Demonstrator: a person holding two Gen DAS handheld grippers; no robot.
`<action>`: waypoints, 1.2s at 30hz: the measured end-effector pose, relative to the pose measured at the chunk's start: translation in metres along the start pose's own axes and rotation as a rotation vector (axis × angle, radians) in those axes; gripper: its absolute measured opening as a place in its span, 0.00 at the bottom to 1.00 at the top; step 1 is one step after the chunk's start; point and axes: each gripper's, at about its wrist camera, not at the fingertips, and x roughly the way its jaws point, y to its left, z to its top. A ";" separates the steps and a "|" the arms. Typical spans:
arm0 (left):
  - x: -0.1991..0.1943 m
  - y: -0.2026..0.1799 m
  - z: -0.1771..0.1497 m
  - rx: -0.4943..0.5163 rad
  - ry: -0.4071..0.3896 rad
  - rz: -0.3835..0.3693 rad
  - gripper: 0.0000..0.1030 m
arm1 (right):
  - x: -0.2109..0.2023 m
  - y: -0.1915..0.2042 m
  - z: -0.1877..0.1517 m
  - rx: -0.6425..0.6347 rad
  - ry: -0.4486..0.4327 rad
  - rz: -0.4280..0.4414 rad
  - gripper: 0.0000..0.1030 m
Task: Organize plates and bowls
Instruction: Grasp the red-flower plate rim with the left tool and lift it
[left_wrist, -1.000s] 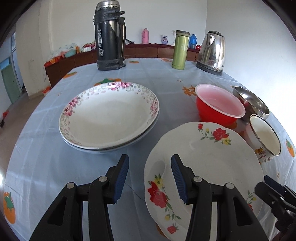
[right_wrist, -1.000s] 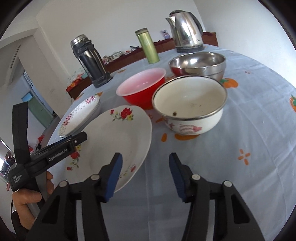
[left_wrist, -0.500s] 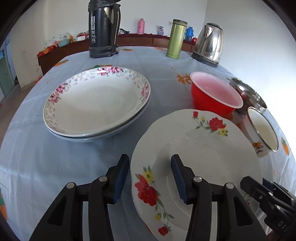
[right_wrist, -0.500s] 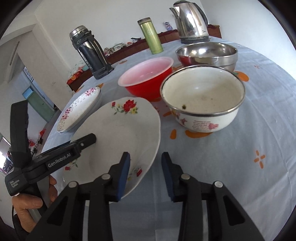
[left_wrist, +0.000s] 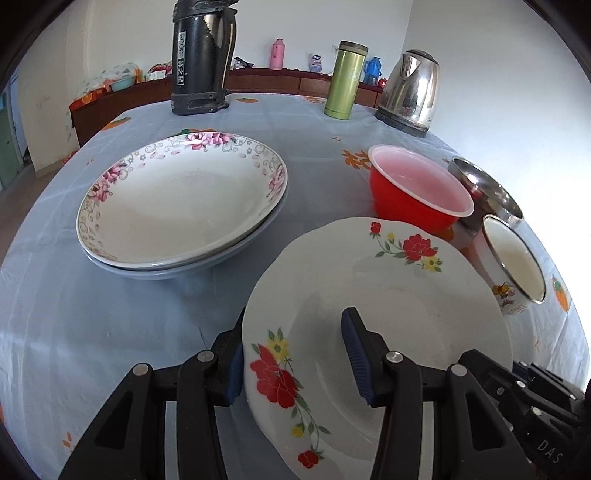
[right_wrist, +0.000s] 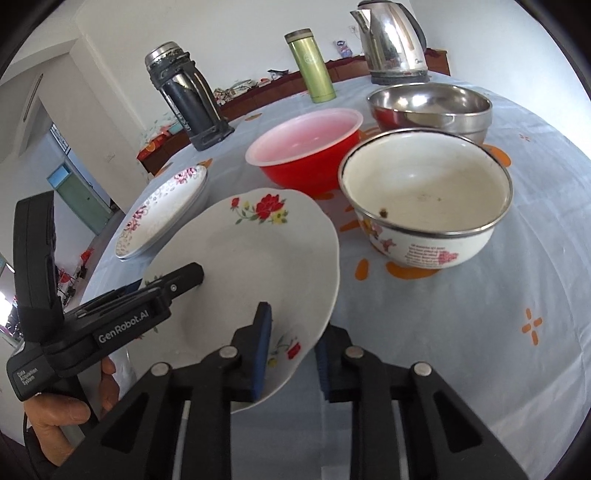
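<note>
Pale blue cloth with orange prints is covering the surface (left_wrist: 122, 325), and white walls are standing behind it; nearest the cameras, the red-flowered plate (left_wrist: 388, 295) is sitting with both grippers at its rim; the left gripper (left_wrist: 295, 354) is straddling the plate's near-left edge, its jaws standing apart, one blue pad below the rim and the other above the plate's well, neither visibly pressing; the right gripper (right_wrist: 291, 350) is at the plate's near-right edge, its jaws having just been closing with the rim between them, though I cannot tell whether the pads are pressing yet; a hand (right_wrist: 66, 417) is holding the left gripper's handle at the lower left of the right wrist view; just beyond the plate, the enamel bowl (right_wrist: 424, 199) and the red bowl (right_wrist: 306, 151) are sitting close together; the steel bowl (right_wrist: 428, 105) is sitting behind them; to the left, two stacked plates (left_wrist: 181, 203) are resting well apart from the flowered one; farthest back, the black flask (left_wrist: 201, 55), green tumbler (left_wrist: 345, 79) and kettle (left_wrist: 410, 88) are standing upright.
</note>
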 end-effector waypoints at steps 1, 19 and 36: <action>0.000 0.000 0.000 0.000 -0.001 0.002 0.48 | 0.000 0.000 -0.001 -0.002 0.000 -0.001 0.22; -0.022 -0.002 0.003 0.020 -0.112 0.032 0.48 | -0.019 0.018 -0.001 -0.087 -0.104 -0.003 0.23; -0.057 0.053 0.025 -0.141 -0.272 0.065 0.48 | -0.012 0.075 0.033 -0.204 -0.160 0.064 0.23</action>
